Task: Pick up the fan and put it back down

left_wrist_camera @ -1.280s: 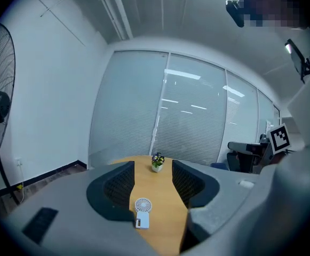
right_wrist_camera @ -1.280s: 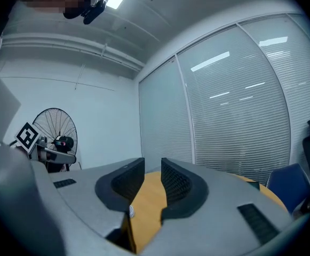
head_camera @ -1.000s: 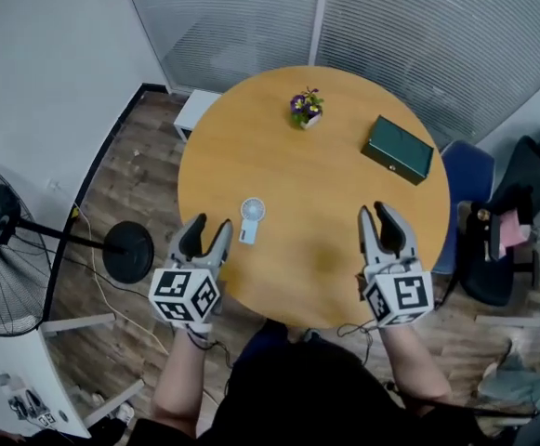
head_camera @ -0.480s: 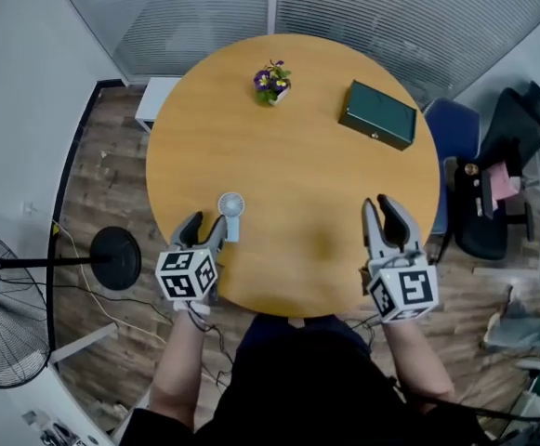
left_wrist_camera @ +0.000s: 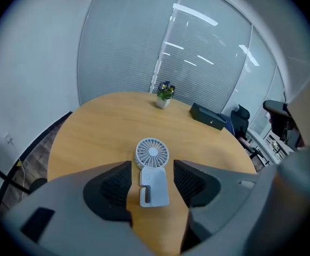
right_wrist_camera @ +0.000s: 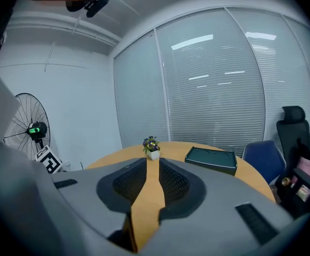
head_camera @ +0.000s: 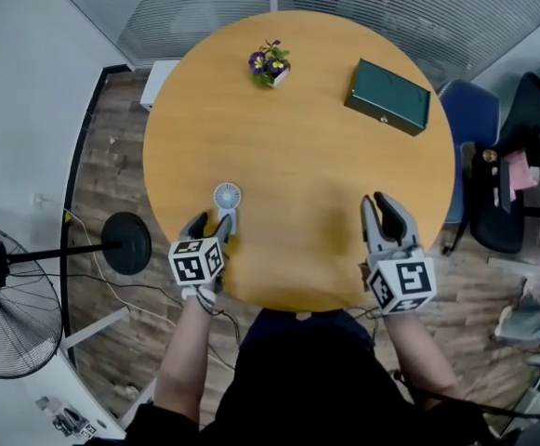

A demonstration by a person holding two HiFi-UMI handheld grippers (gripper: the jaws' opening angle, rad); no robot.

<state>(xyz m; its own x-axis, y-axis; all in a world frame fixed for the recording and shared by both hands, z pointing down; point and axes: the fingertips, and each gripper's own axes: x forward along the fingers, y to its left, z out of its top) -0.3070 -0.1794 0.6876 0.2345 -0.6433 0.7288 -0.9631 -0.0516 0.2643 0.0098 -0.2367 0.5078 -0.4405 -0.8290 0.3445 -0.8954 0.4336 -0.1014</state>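
Fan (head_camera: 227, 203) lies flat on the round counter (head_camera: 307, 137), near the person's side. The left tongs (head_camera: 211, 219) have just opened wider, a jaw on each side of its handle, not pinching it. The right tongs (head_camera: 375, 200) have just been closing, with a small gap left and nothing held.

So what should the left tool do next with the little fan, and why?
Probably close the left tool on the fan. The fan lies flat on the table, and its handle sits between the open jaws, which do not touch it yet.
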